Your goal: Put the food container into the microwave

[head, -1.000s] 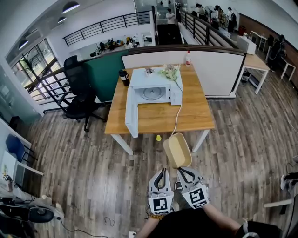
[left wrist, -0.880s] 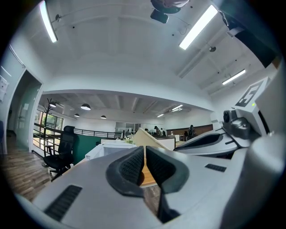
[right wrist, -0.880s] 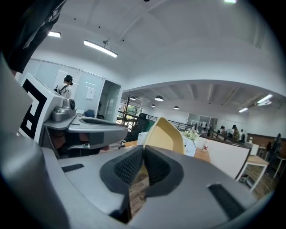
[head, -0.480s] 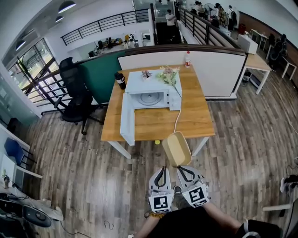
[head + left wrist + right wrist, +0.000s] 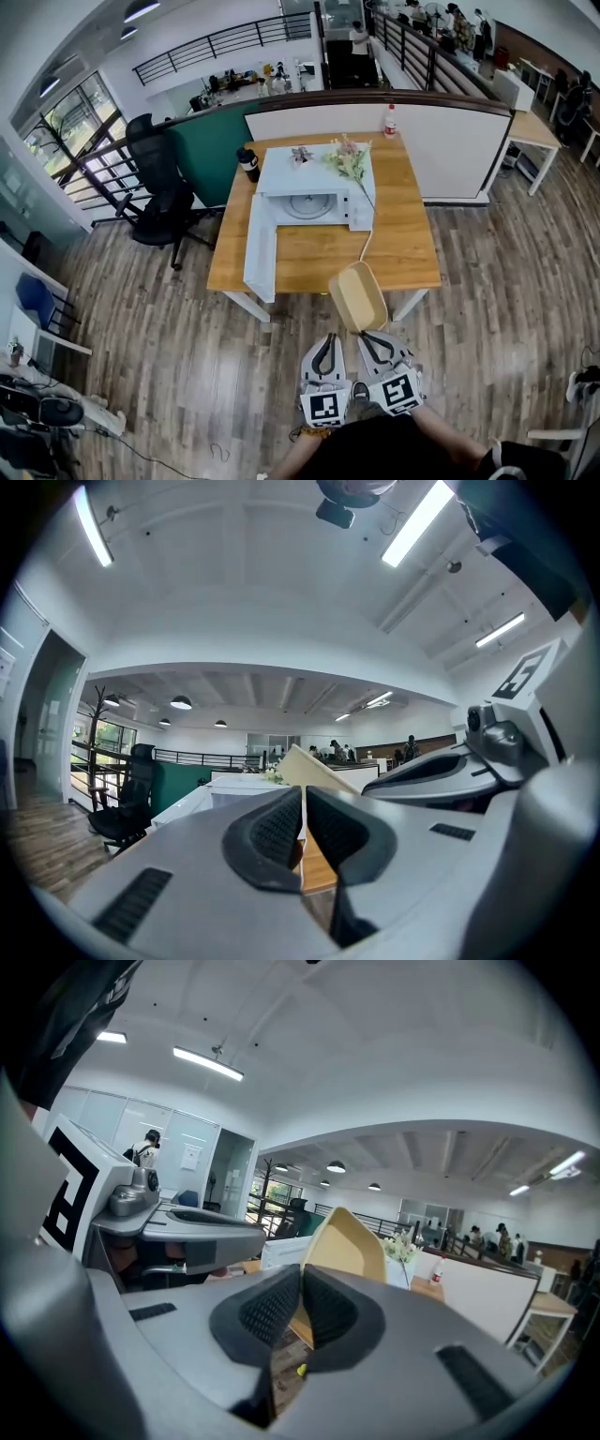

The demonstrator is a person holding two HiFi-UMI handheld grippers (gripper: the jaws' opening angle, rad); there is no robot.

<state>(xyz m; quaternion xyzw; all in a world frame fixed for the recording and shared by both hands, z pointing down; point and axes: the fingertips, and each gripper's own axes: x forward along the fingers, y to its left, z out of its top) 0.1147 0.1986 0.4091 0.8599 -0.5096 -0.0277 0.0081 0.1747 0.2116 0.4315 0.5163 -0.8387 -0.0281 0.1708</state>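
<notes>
Right gripper's (image 5: 368,337) jaws hide the food container's (image 5: 357,298) near rim.

Open-plan office: wooden desk (image 5: 398,246), swivel chair (image 5: 157,183), partition (image 5: 441,141).

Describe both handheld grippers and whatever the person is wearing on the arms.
The left gripper and right gripper match: light grey moulded shells that taper to two jaws lined with black ribbed pads. Each carries a white cube with black square markers at its back end. No cables show. The person wears a black top, and no sleeves cover the forearms.
</notes>
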